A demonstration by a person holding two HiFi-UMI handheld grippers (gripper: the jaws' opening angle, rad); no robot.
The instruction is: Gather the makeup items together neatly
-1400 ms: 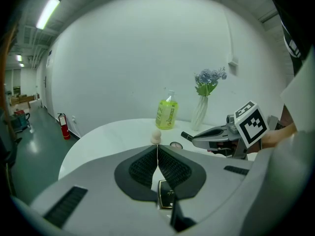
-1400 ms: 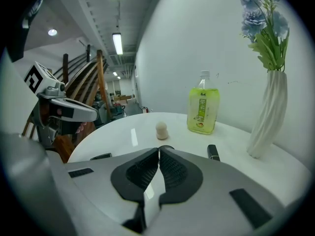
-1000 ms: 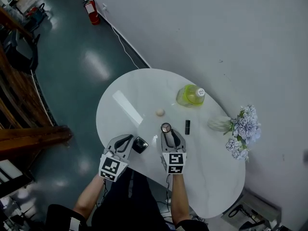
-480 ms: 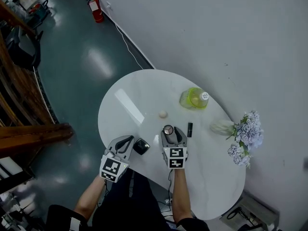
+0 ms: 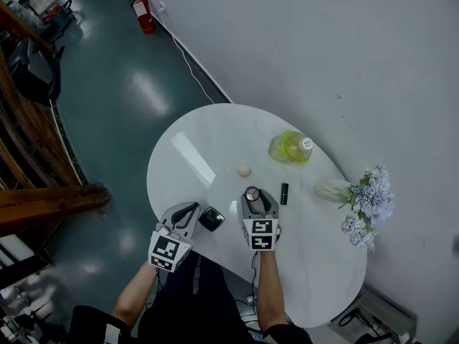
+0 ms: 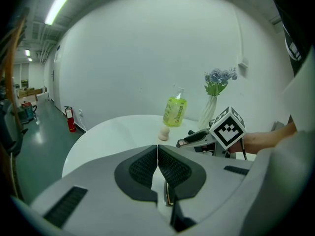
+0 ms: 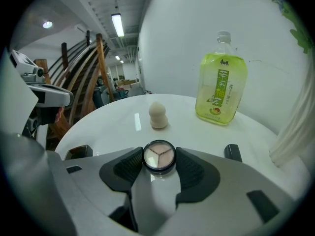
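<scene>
progress: midway | right gripper (image 7: 159,159): jaws have just been opening, compact (image 5: 251,193) sits free between them on table (image 5: 193,156), near lipstick (image 5: 284,193) | left gripper (image 6: 157,151): jaws together, empty, beside black case (image 5: 210,218) | to do: sponge (image 5: 244,170) lies apart

Round compact (image 7: 158,157) between just-opened tool (image 7: 158,159) jaws, sponge (image 7: 158,115), bottle (image 7: 220,85)

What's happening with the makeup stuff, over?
Left gripper shut, empty. Right gripper jaws just opened, round compact loose between them. Nothing blocking.
</scene>
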